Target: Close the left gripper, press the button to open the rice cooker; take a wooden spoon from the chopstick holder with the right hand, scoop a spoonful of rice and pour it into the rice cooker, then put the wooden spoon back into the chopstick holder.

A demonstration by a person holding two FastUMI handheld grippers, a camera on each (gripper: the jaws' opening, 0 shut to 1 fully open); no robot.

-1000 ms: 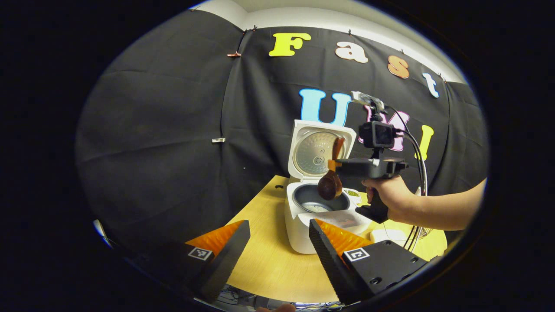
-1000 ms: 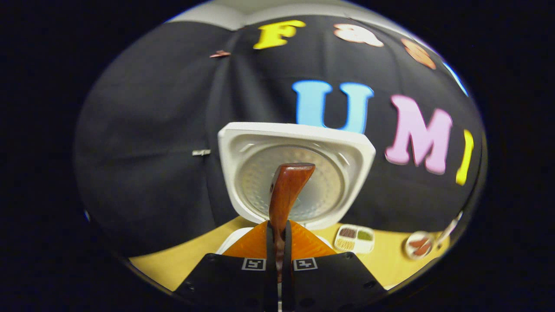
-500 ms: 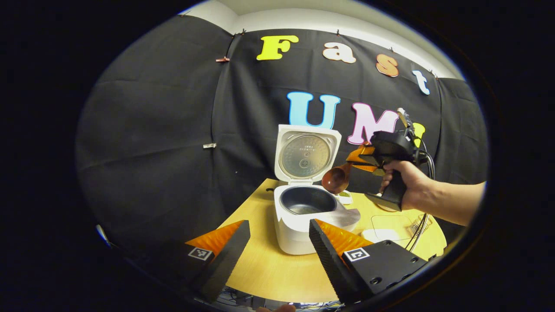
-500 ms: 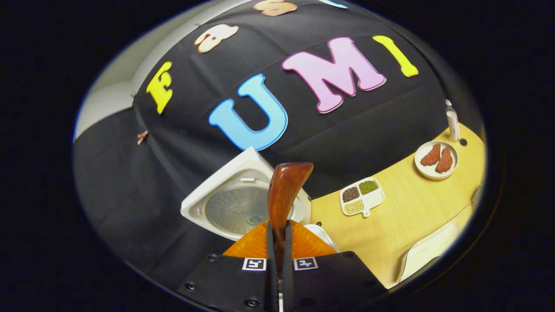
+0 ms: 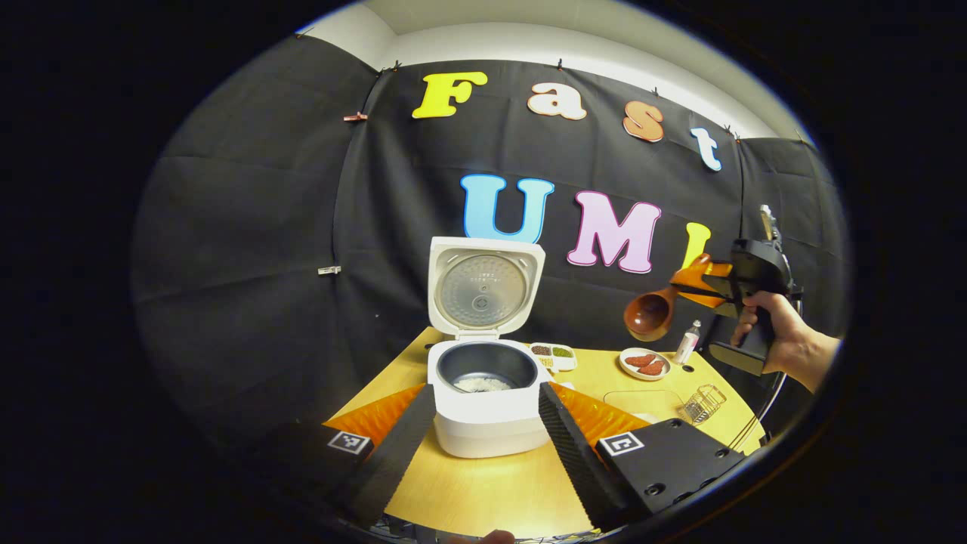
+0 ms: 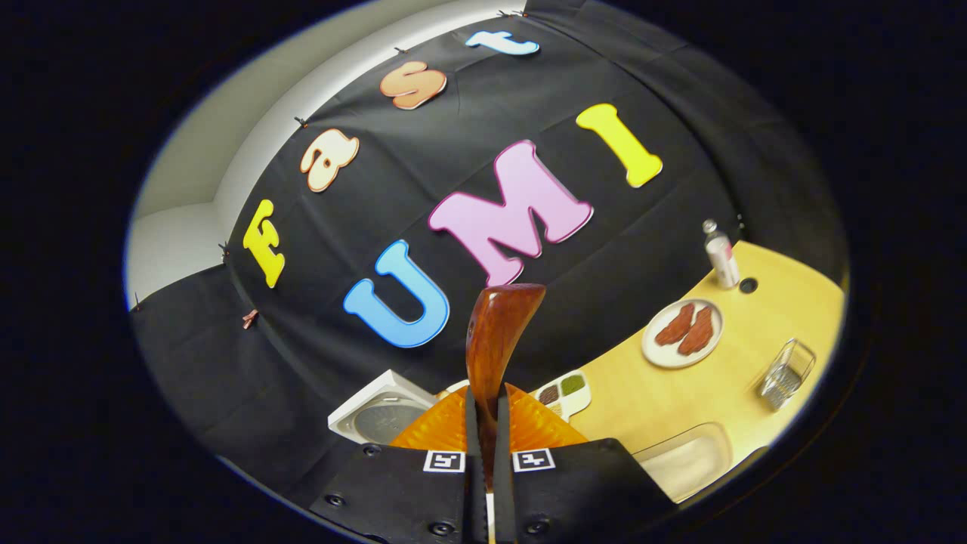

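On the left the left gripper (image 5: pixel 483 423) hangs with its fingers spread wide and empty, framing the rice cooker (image 5: pixel 483 393), whose lid stands open and whose pot holds a little rice. To the right the right gripper (image 6: pixel 483 453) has its fingers pinched tight on the wooden spoon (image 5: pixel 648 313), carried high, well right of the cooker where a second ago it hung over the pot. The wire chopstick holder (image 5: pixel 701 404) looks light, so a slanted spoon could snag its rim and tip it.
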